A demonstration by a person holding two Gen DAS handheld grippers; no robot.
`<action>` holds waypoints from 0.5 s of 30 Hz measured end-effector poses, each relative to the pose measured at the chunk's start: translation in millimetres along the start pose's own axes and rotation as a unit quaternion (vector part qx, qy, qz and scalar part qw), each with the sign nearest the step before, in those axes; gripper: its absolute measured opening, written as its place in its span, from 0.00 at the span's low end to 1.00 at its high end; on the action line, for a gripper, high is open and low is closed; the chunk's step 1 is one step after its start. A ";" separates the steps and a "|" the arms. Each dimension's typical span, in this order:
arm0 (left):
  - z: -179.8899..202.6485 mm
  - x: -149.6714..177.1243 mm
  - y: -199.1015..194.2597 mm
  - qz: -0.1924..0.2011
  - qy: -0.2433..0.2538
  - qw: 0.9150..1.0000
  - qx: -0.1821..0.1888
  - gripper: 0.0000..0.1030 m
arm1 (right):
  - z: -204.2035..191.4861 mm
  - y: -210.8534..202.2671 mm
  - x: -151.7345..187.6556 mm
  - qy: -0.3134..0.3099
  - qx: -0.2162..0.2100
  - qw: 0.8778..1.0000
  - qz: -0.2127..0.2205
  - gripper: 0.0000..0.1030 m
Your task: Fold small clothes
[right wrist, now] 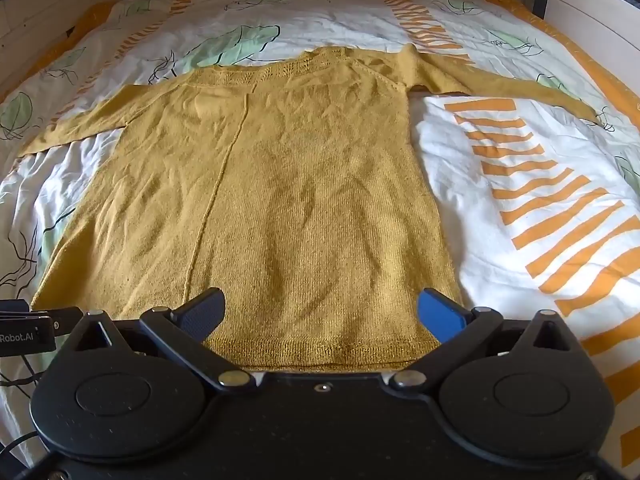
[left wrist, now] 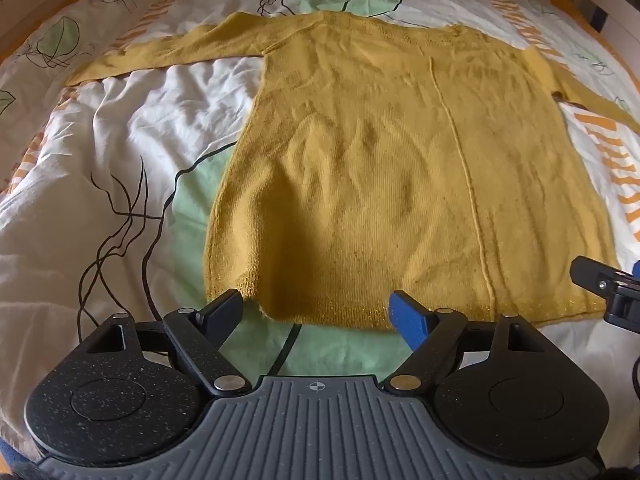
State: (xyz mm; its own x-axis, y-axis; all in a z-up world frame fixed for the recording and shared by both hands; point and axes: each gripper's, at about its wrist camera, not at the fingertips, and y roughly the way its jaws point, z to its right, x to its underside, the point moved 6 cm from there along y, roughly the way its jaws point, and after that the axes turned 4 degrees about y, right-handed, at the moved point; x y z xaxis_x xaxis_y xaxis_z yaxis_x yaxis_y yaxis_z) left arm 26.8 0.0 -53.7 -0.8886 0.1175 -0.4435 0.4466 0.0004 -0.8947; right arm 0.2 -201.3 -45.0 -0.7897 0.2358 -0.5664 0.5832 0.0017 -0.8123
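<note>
Bed with a rumpled white duvet (right wrist: 472, 184), leaf and orange-stripe print; mustard sweater (right wrist: 288, 200) lies flat on it, sleeves spread. Left claw (left wrist: 318, 314) and right claw (right wrist: 320, 312) both released, at the hem; one sleeve's end cut off in left view.

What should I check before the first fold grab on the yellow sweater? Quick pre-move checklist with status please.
1. Sweater lies flat, body spread on the duvet: ok, only light wrinkles.
2. Both sleeves out to the sides, not tucked under: ok; left sleeve and right sleeve both show.
3. Left gripper open and empty: ok, jaws wide apart at the left part of the hem.
4. Right gripper open and empty: ok, jaws wide apart over the hem.
5. Fingers touching the fabric: cannot tell.
6. Grippers apart from each other: ok, but close; each sees the other at its frame edge.
</note>
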 end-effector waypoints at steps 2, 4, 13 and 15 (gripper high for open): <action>0.2 -0.6 1.2 -0.002 0.001 1.000 0.001 0.77 | -0.5 0.7 0.0 0.000 0.000 1.000 -0.001 0.99; 0.5 -1.2 2.4 -0.003 0.001 1.000 0.001 0.77 | -0.9 1.4 0.1 0.000 0.000 1.000 -0.003 0.99; 0.6 0.0 5.6 -0.011 0.001 1.000 0.002 0.77 | -1.0 5.7 2.4 0.003 -0.003 1.000 -0.012 0.99; 0.1 -0.1 6.0 -0.012 -0.001 1.000 0.002 0.77 | -0.7 6.4 2.7 0.004 -0.004 1.000 -0.013 0.99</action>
State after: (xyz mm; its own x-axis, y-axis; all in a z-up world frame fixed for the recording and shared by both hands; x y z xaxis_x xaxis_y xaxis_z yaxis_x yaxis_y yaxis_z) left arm 29.5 -0.1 -59.1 -0.8994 0.1160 -0.4215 0.4243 -0.0006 -0.9055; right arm 1.9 -200.0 -51.6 -0.8029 0.2437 -0.5440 0.5642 0.0158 -0.8255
